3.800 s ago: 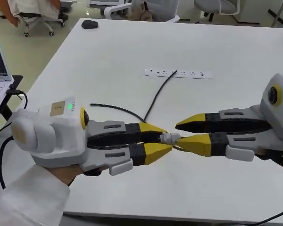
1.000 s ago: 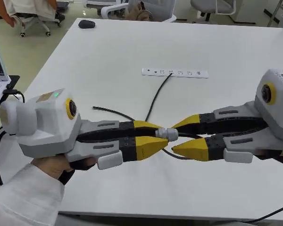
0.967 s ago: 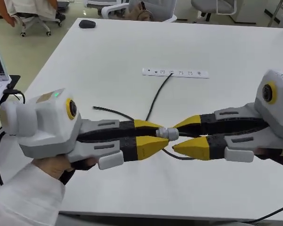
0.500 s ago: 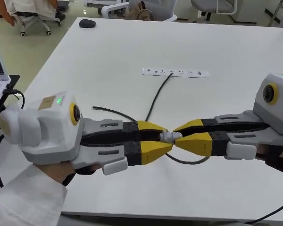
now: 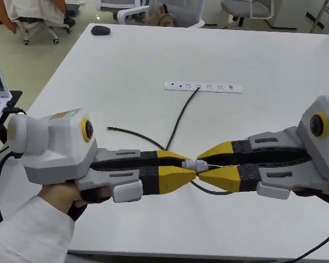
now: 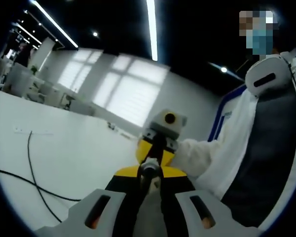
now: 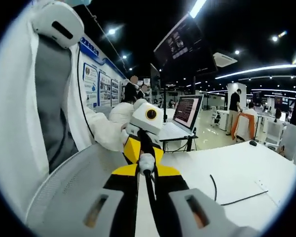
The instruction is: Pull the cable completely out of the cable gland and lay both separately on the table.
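While held aloft over table, clamped in left gripper tips: gland, long axis left-right, in line with both grippers. Right gripper pinched on cable just beside gland, tips nearly touching. Judged: pull straight rightward along that axis

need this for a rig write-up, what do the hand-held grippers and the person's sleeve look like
Both match: the left hand-held gripper and right hand-held gripper have bulky white housings, grey-and-black jaw arms and pointed yellow tips. A small green light glows on the left one. The sleeve is white.
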### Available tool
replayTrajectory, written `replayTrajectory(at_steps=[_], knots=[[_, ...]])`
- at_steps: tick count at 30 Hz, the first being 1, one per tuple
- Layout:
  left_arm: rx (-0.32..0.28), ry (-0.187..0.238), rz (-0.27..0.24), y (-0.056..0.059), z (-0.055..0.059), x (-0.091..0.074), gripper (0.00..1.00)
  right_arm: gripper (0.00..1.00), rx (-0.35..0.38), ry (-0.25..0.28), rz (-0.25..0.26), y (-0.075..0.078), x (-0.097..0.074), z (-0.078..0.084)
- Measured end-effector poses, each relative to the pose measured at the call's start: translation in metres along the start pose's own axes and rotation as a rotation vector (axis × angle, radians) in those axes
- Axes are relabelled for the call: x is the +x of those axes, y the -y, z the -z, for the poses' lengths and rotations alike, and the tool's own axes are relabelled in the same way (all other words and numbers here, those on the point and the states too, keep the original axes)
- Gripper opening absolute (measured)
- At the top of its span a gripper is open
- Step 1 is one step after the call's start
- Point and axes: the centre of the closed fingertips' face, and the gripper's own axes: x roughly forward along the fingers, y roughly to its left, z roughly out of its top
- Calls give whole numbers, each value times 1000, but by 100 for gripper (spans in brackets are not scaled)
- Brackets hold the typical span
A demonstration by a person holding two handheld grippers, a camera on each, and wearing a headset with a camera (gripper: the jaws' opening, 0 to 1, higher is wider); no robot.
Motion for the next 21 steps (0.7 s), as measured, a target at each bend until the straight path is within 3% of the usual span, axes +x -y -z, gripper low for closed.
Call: replayTrajectory(at_steps=[3, 5, 7, 9, 10, 12, 15, 21], knots=[[-3, -9, -5, 0, 2, 0, 15, 10, -23, -10, 10, -1, 1, 2], [22, -13, -16, -1, 3, 1, 16, 11, 43, -16, 17, 3, 0, 5], [57, 1, -29, -2, 1, 2, 16, 12, 88, -71, 37, 9, -2, 17], [98, 18, -33, -1, -3, 1, 16, 20, 53, -87, 82, 18, -6, 24], [122, 18, -45, -1, -2, 0, 16, 20, 54, -82, 79, 18, -7, 25], [149, 7, -50, 0, 0, 2, 16, 7, 42, -70, 72, 17, -11, 23], [184, 13, -57, -1, 0, 4, 16, 5, -57, -83, 74, 15, -8, 22], [263, 31, -64, -1, -1, 8, 22, 2, -26, -36, 78, 12, -2, 21]])
